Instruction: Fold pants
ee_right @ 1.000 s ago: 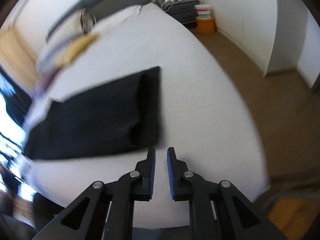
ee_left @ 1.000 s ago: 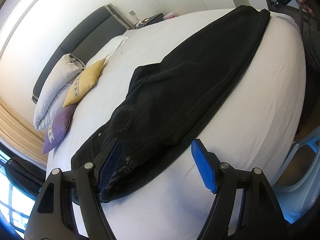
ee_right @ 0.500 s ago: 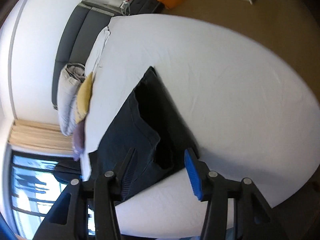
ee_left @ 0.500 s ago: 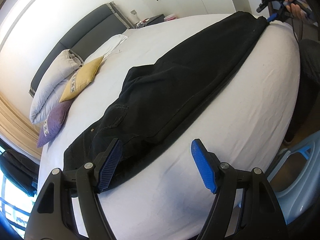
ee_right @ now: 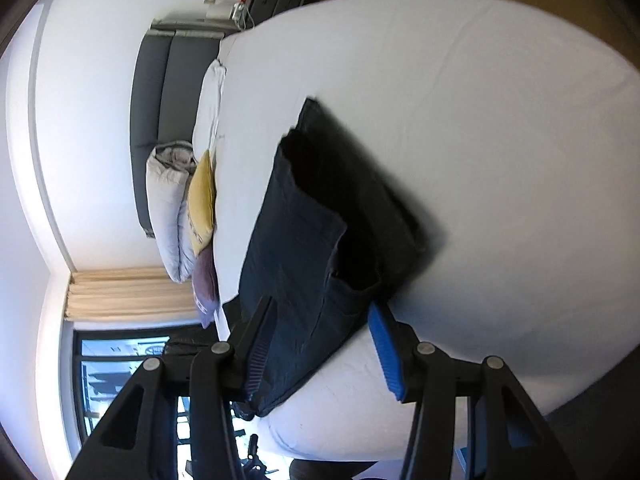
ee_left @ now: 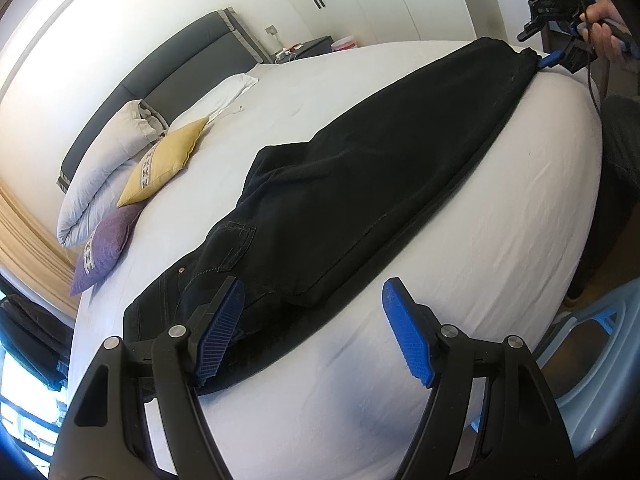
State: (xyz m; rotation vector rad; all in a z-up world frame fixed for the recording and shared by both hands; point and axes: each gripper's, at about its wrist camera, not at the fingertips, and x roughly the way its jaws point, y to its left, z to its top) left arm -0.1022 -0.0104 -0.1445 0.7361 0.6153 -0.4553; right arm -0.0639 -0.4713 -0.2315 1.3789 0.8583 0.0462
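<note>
black denim pants (ee_left: 360, 184) lie stretched full length across the white bed (ee_left: 400, 380), legs stacked one on the other. left gripper (ee_left: 308, 328) hovers open at the waistband, gripping nothing. right gripper (ee_right: 320, 344) stands open astride the leg hems, pads not pressing.

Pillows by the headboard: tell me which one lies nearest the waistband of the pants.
The purple pillow. It lies lowest in the row, closest to the black pants' waistband; the yellow pillow and the grey-white pillows sit farther up toward the headboard.
</note>
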